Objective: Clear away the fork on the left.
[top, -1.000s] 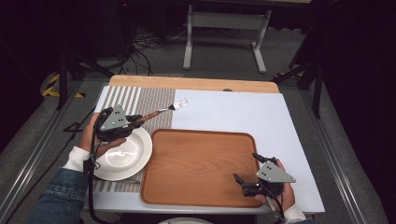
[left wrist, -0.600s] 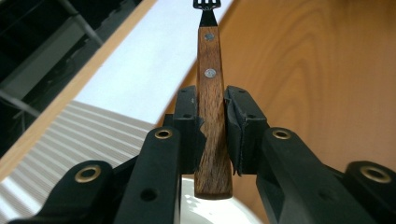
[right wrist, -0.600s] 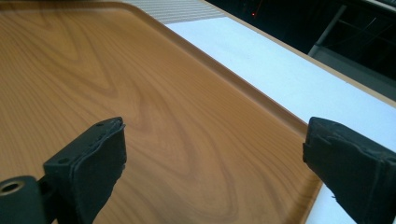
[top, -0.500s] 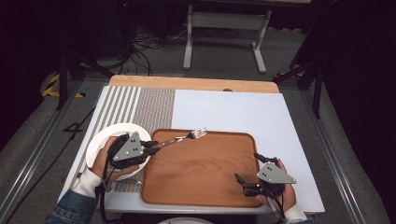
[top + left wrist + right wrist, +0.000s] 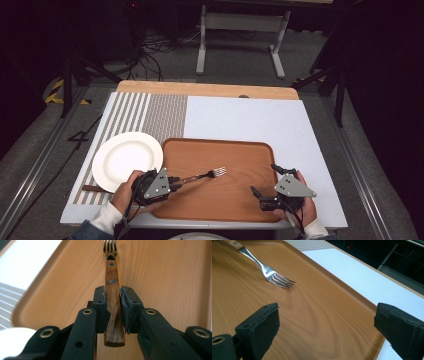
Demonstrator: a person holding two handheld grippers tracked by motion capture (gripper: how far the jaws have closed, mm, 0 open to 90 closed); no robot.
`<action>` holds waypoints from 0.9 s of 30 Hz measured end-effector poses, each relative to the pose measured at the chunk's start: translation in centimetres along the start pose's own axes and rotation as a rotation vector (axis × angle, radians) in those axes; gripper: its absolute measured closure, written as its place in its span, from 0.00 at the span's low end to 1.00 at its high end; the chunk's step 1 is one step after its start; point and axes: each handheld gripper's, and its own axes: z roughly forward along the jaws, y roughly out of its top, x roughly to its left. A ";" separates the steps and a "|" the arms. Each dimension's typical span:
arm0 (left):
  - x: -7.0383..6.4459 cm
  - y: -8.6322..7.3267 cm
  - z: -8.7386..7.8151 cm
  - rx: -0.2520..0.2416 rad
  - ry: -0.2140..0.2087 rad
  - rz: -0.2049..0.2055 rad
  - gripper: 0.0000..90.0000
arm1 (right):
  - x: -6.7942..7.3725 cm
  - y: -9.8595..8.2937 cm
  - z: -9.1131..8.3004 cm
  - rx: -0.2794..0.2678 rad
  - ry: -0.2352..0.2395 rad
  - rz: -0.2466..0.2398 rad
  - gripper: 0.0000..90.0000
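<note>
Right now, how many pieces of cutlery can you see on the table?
2. A wooden-handled fork is held in the left gripper over the wooden tray. A dark handle pokes out from under the white plate; what it belongs to is hidden.

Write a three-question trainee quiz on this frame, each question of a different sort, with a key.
1. True or false: the left gripper is shut on the wooden-handled metal fork.
2. Over what do the fork's tines lie? A) round white plate B) brown wooden tray C) striped placemat
3. Fill in: the right gripper has its jaws ____ and holds nothing.

Key: 1 true; 2 B; 3 open.
</note>
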 end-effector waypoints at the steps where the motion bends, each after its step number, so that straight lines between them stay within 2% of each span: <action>1: -0.3 -0.2 0.3 0.001 0.021 -0.020 0.84 | 0.0 0.0 0.0 0.000 0.001 0.001 0.08; 2: -0.6 -0.4 0.5 0.009 0.024 -0.040 0.84 | 0.0 0.0 0.0 0.000 0.004 0.002 0.08; 4: -1.0 -0.5 0.7 0.015 0.001 -0.034 0.84 | -0.1 0.0 0.1 0.000 0.006 0.004 0.08; 7: -1.4 -0.6 0.6 0.005 0.001 -0.053 0.84 | -0.2 -0.1 0.0 -0.001 0.007 0.009 0.08; 9: -1.7 -0.8 0.6 -0.001 0.000 -0.081 0.84 | -0.2 -0.1 0.1 0.000 0.008 0.007 0.08; 18: -2.6 -1.6 0.3 0.004 -0.049 -0.114 0.83 | -0.3 -0.1 0.1 0.001 0.011 0.010 0.08; 20: -2.5 -1.8 0.2 -0.011 -0.089 -0.136 0.78 | -0.2 -0.1 0.1 0.003 0.013 0.009 0.08; 22: -2.3 -2.0 0.1 -0.026 -0.086 -0.163 0.72 | -0.3 -0.1 0.1 0.005 0.014 0.015 0.08; 25: -2.0 -2.0 -0.5 -0.074 -0.111 -0.166 0.78 | -0.3 -0.1 0.1 0.001 0.014 0.016 0.08; 26: -1.7 -2.0 -0.7 -0.097 -0.134 -0.165 0.81 | -0.4 -0.1 0.1 0.001 0.014 0.018 0.08; 27: -1.7 -2.0 -0.7 -0.097 -0.134 -0.165 0.86 | -0.4 -0.1 0.2 0.001 0.015 0.018 0.08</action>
